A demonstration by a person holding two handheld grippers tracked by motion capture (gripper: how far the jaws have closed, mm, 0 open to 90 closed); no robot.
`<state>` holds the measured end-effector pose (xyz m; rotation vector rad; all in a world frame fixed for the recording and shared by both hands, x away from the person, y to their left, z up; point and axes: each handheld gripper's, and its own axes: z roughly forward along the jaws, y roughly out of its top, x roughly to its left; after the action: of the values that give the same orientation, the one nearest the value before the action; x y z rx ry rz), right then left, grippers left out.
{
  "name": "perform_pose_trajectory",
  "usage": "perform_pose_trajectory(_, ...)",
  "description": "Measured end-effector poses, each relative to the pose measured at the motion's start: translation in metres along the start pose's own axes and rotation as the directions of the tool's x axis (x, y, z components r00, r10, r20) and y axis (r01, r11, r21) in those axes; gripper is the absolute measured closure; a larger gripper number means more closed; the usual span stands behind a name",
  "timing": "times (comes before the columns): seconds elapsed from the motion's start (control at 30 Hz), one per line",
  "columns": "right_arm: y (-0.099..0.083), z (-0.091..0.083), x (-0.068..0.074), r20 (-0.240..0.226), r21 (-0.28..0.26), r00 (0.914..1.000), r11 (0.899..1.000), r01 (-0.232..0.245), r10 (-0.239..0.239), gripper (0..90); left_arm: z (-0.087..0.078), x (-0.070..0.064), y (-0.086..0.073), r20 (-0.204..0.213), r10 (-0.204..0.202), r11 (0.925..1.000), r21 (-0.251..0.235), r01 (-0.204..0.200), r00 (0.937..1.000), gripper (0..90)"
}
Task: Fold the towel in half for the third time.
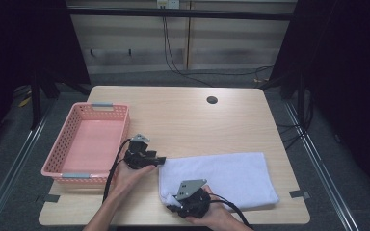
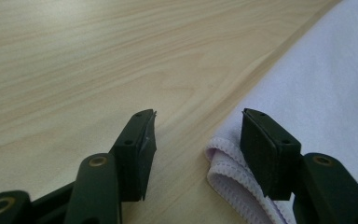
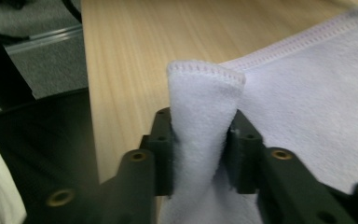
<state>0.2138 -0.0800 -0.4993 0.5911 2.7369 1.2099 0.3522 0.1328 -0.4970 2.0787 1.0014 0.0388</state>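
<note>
A white towel lies folded on the front right of the wooden table. My right gripper is shut on the towel's near left corner, which stands up pinched between its jaws. My left gripper is open at the towel's far left corner. In the left gripper view its jaws straddle the stitched towel edge, one pad over the cloth and the other over bare wood. My left gripper holds nothing.
A pink plastic basket stands at the table's left side, close to my left hand. A round cable hole sits near the table's far edge. The table's front edge runs just below my right hand.
</note>
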Motion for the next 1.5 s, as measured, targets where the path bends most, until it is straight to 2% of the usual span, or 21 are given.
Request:
perform_pose_trajectory(0.1, 0.001, 0.000, -0.001, 0.005, 0.011, 0.9999, 1.000, -0.015, 0.015, 74.3, 0.002, 0.002, -0.001, 0.018, -0.010, 0.9999, 0.012, 0.009, 0.9998, 46.6)
perform_pose_trajectory(0.17, 0.002, 0.000, -0.001, 0.011, 0.012, 0.9998, 1.000, -0.020, 0.019, 75.7, 0.003, 0.002, -0.001, 0.036, 0.007, 0.9996, 0.025, -0.008, 0.9993, 51.8)
perform_pose_trajectory(0.27, 0.004, -0.002, -0.003, -0.006, 0.014, 0.9984, 0.998, -0.057, 0.057, 78.4, 0.004, 0.000, -0.001, 0.053, 0.011, 0.9992, 0.038, -0.013, 0.9986, 59.2)
perform_pose_trajectory(0.3, 0.004, -0.002, -0.004, -0.012, 0.012, 0.9974, 0.997, -0.071, 0.071, 78.8, 0.004, 0.000, -0.001, 0.072, 0.017, 0.9987, 0.046, -0.021, 0.9972, 64.4)
perform_pose_trajectory(0.4, 0.006, -0.005, -0.005, -0.020, -0.003, 0.9973, 0.997, -0.071, 0.071, 79.5, 0.005, -0.003, 0.000, 0.081, 0.027, 0.9989, 0.035, -0.030, 0.9964, 80.1)
perform_pose_trajectory(0.47, 0.009, -0.009, -0.006, -0.028, -0.021, 0.9960, 0.996, -0.086, 0.085, 79.9, 0.003, -0.003, 0.001, 0.090, 0.022, 0.9995, 0.021, -0.024, 0.9957, 84.2)
perform_pose_trajectory(0.57, 0.014, -0.018, -0.010, -0.036, -0.061, 0.9944, 0.993, -0.101, 0.099, 80.2, -0.002, 0.000, 0.003, 0.114, -0.004, 1.0000, -0.006, 0.005, 0.9934, 84.7)
perform_pose_trajectory(0.7, 0.021, -0.031, -0.015, -0.043, -0.119, 0.9914, 0.985, -0.128, 0.123, 80.5, -0.015, 0.003, 0.009, 0.143, -0.018, 0.9983, -0.053, 0.026, 0.9896, 84.8)
perform_pose_trajectory(0.77, 0.024, -0.035, -0.016, -0.043, -0.136, 0.9913, 0.982, -0.129, 0.124, 80.5, -0.020, 0.001, 0.013, 0.128, -0.011, 0.9981, -0.059, 0.019, 0.9917, 84.8)
perform_pose_trajectory(0.83, 0.029, -0.038, -0.016, -0.050, -0.153, 0.9909, 0.979, -0.131, 0.125, 80.6, -0.026, 0.001, 0.018, 0.138, -0.015, 0.9966, -0.078, 0.026, 0.9904, 84.9)
perform_pose_trajectory(0.87, 0.032, -0.039, -0.016, -0.051, -0.161, 0.9915, 0.979, -0.127, 0.120, 80.6, -0.029, 0.000, 0.021, 0.133, -0.020, 0.9957, -0.087, 0.032, 0.9909, 84.9)
perform_pose_trajectory(0.93, 0.038, -0.043, -0.016, -0.060, -0.187, 0.9902, 0.973, -0.135, 0.126, 80.6, -0.036, -0.004, 0.027, 0.147, -0.047, 0.9913, -0.115, 0.064, 0.9880, 85.0)
perform_pose_trajectory(1.03, 0.044, -0.052, -0.015, -0.066, -0.221, 0.9910, 0.967, -0.128, 0.116, 80.6, -0.043, -0.015, 0.040, 0.133, -0.004, 0.9930, -0.116, 0.019, 0.9911, 85.1)
perform_pose_trajectory(1.17, 0.051, -0.066, -0.018, -0.065, -0.267, 0.9909, 0.955, -0.131, 0.118, 80.6, -0.053, -0.017, 0.058, 0.142, 0.003, 0.9892, -0.145, 0.018, 0.9898, 85.1)
perform_pose_trajectory(1.3, 0.063, -0.074, -0.020, -0.073, -0.306, 0.9914, 0.944, -0.126, 0.109, 80.7, -0.066, -0.020, 0.076, 0.113, 0.016, 0.9850, -0.172, 0.004, 0.9934, 85.2)
perform_pose_trajectory(1.43, 0.084, -0.080, -0.021, -0.072, -0.344, 0.9938, 0.933, -0.104, 0.084, 80.8, -0.085, -0.020, 0.095, 0.082, 0.027, 0.9832, -0.182, -0.011, 0.9963, 85.3)
perform_pose_trajectory(1.5, 0.095, -0.082, -0.021, -0.068, -0.372, 0.9948, 0.923, -0.096, 0.076, 80.9, -0.095, -0.021, 0.101, 0.062, 0.039, 0.9779, -0.207, -0.026, 0.9973, 85.3)
